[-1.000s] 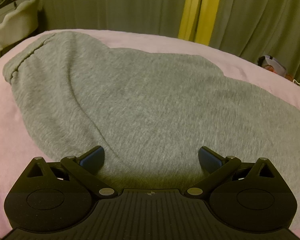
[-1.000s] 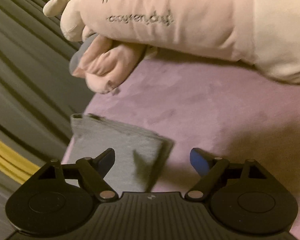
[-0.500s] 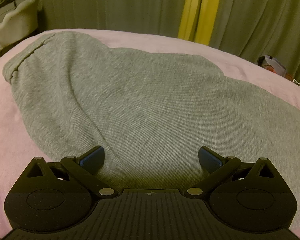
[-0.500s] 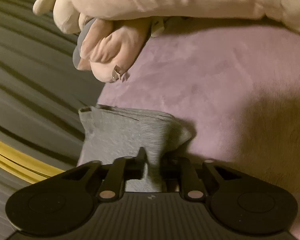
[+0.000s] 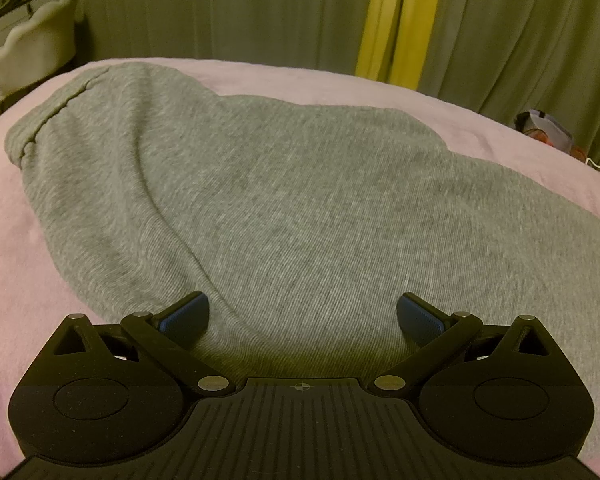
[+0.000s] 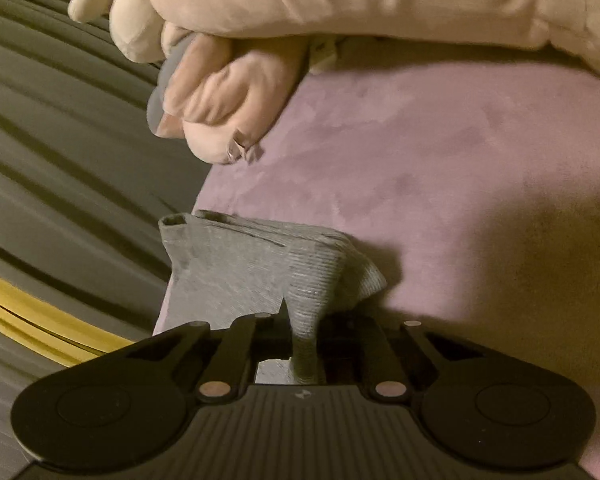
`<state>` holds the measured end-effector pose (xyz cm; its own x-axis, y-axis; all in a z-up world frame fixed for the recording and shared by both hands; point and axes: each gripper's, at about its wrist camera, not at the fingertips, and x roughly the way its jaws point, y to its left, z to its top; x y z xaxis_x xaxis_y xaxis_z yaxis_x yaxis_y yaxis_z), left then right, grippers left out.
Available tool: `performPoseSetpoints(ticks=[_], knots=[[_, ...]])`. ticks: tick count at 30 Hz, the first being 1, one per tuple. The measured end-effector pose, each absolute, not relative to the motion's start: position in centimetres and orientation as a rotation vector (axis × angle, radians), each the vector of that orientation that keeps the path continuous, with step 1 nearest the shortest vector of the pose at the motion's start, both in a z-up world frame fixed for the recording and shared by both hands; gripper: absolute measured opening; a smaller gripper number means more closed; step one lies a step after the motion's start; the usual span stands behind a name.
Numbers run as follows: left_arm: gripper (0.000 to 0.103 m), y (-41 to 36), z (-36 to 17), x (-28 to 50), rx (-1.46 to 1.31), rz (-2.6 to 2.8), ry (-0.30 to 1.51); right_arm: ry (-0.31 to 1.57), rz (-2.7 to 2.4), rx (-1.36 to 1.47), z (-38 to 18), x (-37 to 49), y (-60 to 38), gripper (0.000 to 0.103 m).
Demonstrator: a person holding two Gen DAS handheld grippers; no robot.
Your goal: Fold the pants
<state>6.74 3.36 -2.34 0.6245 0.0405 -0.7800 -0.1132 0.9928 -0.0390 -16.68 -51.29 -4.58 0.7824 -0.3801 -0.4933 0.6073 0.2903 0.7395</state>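
On pink bed (image 6: 460,168): right gripper (image 6: 300,344) closing, pinching pants (image 6: 240,272); plush toy (image 6: 340,12) beyond; left gripper (image 5: 302,312) released.

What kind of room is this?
Probably a bedroom: grey pants lie on a soft pink bed cover, a plush toy lies at its far edge, and curtains hang behind.

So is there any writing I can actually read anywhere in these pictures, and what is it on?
"capy…": grey stitched lettering on the cream plush toy; only the start is legible, the rest is blurred and cut off by the top edge.
Nothing readable on the grey pants, the pink bedcover or the curtains.
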Motion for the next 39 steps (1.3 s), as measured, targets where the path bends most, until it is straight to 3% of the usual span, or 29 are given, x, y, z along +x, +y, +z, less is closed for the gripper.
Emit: performPoseSetpoints(ticks=[5,10,13,17,19,29,33,36,38,39], knots=[[0.103,3.4,-2.3,6.7,-0.092,0.087,0.891,0.283,-0.664,0.662,2.5,-12.6,-46.3,0.009],[0.103,3.8,-2.2,6.7,-0.122,0.086,0.889,0.336,-0.247,0.188,8.0,-6.4,-32.8,0.009],[0.103,4.2,-1.9,6.5,-0.146,0.084,0.883,0.474,0.004,-0.013,5.3,-3.7,-24.4,0.01],[0.103,4.7,-1.7,6.1,-0.181,0.076,0.876,0.791,0.15,-0.142,-2.3,-0.7,-17.6,0.013],[0.103,4.9,-1.6,6.1,-0.199,0.073,0.874,0.787,0.119,-0.26,-3.3,-0.7,-15.4,0.015],[0.103,5.4,-1.5,6.2,-0.268,0.069,0.866,0.604,0.087,-0.058,1.7,-1.8,-15.3,0.012],[0.103,5.6,-1.3,6.1,-0.297,0.055,0.862,0.728,0.155,-0.087,-1.2,-1.5,-13.3,0.013],[0.103,5.3,-0.8,5.9,-0.298,0.022,0.851,0.822,0.171,-0.154,-2.2,-1.0,-12.7,0.026],[0.103,5.0,-0.4,5.7,-0.304,-0.023,0.833,0.789,0.217,-0.061,-0.5,-1.3,-13.6,0.067],[0.103,4.8,-0.1,5.6,-0.305,-0.057,0.821,0.736,0.237,0.016,0.8,-1.8,-14.6,0.076]])
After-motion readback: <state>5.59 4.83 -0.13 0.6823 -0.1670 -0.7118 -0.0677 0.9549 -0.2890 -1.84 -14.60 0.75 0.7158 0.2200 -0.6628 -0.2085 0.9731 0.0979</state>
